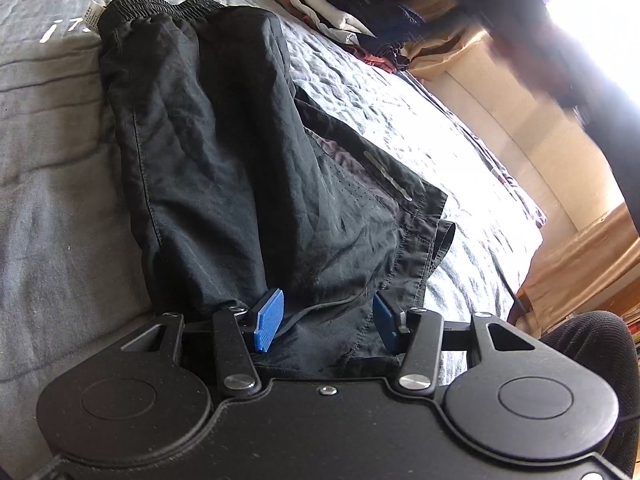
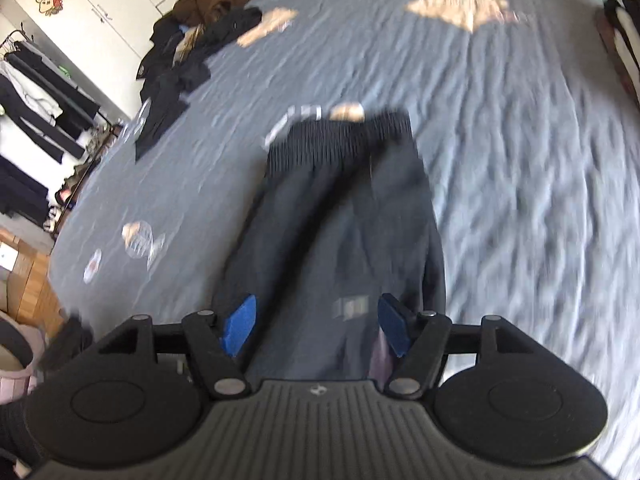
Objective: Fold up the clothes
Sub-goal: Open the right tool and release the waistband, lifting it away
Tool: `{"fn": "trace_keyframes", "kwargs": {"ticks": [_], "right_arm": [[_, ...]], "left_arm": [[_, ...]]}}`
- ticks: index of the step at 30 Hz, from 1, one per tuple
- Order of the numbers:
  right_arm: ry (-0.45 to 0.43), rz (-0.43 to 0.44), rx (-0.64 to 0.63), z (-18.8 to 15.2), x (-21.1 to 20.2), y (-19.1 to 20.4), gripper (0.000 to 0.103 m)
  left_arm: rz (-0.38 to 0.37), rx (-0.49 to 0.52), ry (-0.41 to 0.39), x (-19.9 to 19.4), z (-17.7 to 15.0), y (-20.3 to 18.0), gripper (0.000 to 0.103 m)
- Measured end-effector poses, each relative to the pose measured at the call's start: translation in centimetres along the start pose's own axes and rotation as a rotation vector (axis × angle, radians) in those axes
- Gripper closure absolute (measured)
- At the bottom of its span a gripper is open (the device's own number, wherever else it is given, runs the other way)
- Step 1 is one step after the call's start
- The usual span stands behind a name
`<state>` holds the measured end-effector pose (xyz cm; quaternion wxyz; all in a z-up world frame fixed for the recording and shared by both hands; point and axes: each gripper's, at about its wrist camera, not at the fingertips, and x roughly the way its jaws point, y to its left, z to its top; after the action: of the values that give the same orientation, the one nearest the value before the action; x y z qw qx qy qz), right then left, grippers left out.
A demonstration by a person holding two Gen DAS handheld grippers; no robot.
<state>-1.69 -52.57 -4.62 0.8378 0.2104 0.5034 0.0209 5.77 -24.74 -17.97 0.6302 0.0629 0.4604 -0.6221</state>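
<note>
Surface: a bed [image 1: 52, 184] under a grey-blue quilted cover, its cloth puckered in fine ripples, printed with pale tan patches and white motifs.

Item 1: black shorts [image 1: 224, 168], thin woven fabric, creased, matte. They lie flat on the bed straight ahead of both tongs, folded lengthwise into a long narrow shape. The ribbed elastic waistband [image 1: 160, 2] sits at the far end with a white label [image 1: 93, 14] beside it; the hemmed leg openings lie at the near end. A panel of small perforations and a slim silver reflective strip [image 1: 388, 176] mark the lower layer, ahead and right of the left tongs.

Item 2: left tongs [image 1: 324, 320], black frame with blue ribbed pads, spread wide. The near hem of the shorts lies between the pads; whether the pads touch the cloth cannot be told.

Item 3: right tongs [image 2: 316, 324], same build, spread apart, with the near end of the shorts [image 2: 340, 220] between the pads. This view is motion-blurred.

Item 4: stack of folded garments [image 1: 344, 4], black, white and rust layers, far ahead and right of the left tongs.

Item 5: loose heap of dark and brown clothes [image 2: 188, 52], crumpled, far ahead and left of the right tongs.

Item 6: clothes rack [image 2: 36, 92] with hanging dark garments, beyond the bed's left edge.
</note>
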Motion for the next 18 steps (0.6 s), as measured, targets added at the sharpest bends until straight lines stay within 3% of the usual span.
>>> {"fn": "trace_keyframes", "kwargs": {"ticks": [5,10,13,18], "right_arm": [[0.085,-0.102,0.021,-7.1,-0.5,-1.4,0.036],[0.105,-0.189,0.047,-11.0,0.4,-3.3,0.036],[0.077,-0.177,0.038,-11.7,1.0,-3.4,0.036],[0.113,-0.138,0.085,-12.0,3.1,-3.7,0.04]], "left_arm": [[0.016,0.016,0.004,0.3,-0.1,-0.3,0.053],[0.034,0.038,0.005,0.3,-0.2,-0.6,0.051],[0.044,0.051,0.006,0.3,-0.3,-0.9,0.051],[0.047,0.057,0.007,0.2,-0.3,-0.9,0.051]]}}
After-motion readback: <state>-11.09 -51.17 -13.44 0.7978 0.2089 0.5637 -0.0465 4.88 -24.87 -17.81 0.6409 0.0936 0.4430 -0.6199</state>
